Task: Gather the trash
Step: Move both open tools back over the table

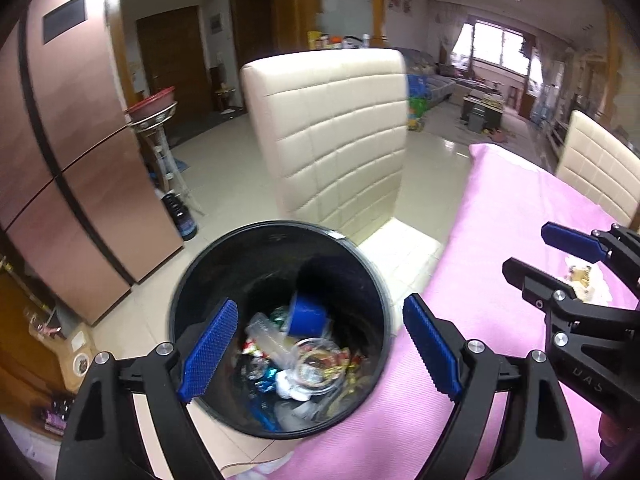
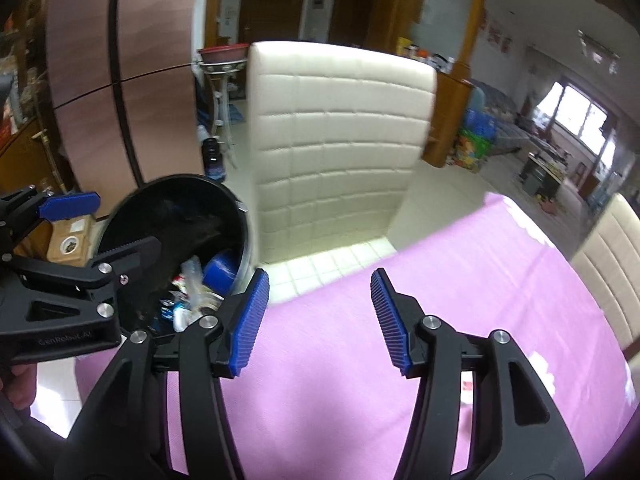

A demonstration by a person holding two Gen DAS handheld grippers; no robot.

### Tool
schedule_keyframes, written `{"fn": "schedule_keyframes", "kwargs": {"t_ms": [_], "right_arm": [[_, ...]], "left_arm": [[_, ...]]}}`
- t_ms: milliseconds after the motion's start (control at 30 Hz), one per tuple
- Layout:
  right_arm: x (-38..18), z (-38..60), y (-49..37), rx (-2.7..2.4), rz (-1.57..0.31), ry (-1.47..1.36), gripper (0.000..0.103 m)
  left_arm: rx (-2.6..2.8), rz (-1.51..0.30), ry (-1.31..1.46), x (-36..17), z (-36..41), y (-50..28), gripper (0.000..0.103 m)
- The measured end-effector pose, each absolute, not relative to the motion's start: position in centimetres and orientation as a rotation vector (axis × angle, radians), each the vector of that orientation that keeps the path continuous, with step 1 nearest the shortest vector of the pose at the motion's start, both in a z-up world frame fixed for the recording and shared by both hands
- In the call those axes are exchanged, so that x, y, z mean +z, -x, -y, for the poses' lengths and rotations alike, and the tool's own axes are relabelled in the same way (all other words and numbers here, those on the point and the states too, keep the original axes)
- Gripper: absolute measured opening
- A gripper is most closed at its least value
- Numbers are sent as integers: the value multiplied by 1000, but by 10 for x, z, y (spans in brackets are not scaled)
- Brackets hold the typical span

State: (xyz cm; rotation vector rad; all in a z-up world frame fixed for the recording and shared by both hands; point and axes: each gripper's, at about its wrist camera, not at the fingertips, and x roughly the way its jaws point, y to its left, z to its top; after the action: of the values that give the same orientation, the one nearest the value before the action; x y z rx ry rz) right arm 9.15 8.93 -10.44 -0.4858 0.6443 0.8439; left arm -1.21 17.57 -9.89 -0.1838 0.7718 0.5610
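1. Now, the left gripper hangs over the black trash bin with its jaws spread wide and nothing between them. A blue cup lies tilted on top of the wrappers and clear plastic inside. If the hand drops lower, the black arms can knock the rim, because the bin stands on the floor just beside the tabletop edge and looks light.

2. The right gripper is over the pink cloth, jaws parted and empty. In the left wrist view it points toward a small crumpled wrapper on the tabletop, which I judge to be the next piece of trash. The wrapper is thin and flat, so the jaws may pinch the cloth together with it and drag the cloth.

3. The two grippers are near each other. When the right one reaches and the left one pulls away from the bin, their arms can collide.

4. The white chair stands close behind the bin. A wide swing of the left hand can hit its back.

5. The bin is already rather full; a light wrapper dropped from high can bounce off the heap or miss the opening and land on the floor.
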Motion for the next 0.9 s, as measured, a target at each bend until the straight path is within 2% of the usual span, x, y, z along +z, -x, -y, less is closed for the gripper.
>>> {"fn": "schedule_keyframes", "kwargs": {"t_ms": [767,867,900], "right_arm": [[-167,59,-199,418,-914,295,54],[-179,66,-205,424,-950,283,46],[-184,67,-207,429,-964,283,40]], "left_arm": [[101,-822,-30,-126,-47,-106,83],[51,-838,-46,-132,-34,-122,83],[41,-843,-51,-134,-29,-126,83]]}}
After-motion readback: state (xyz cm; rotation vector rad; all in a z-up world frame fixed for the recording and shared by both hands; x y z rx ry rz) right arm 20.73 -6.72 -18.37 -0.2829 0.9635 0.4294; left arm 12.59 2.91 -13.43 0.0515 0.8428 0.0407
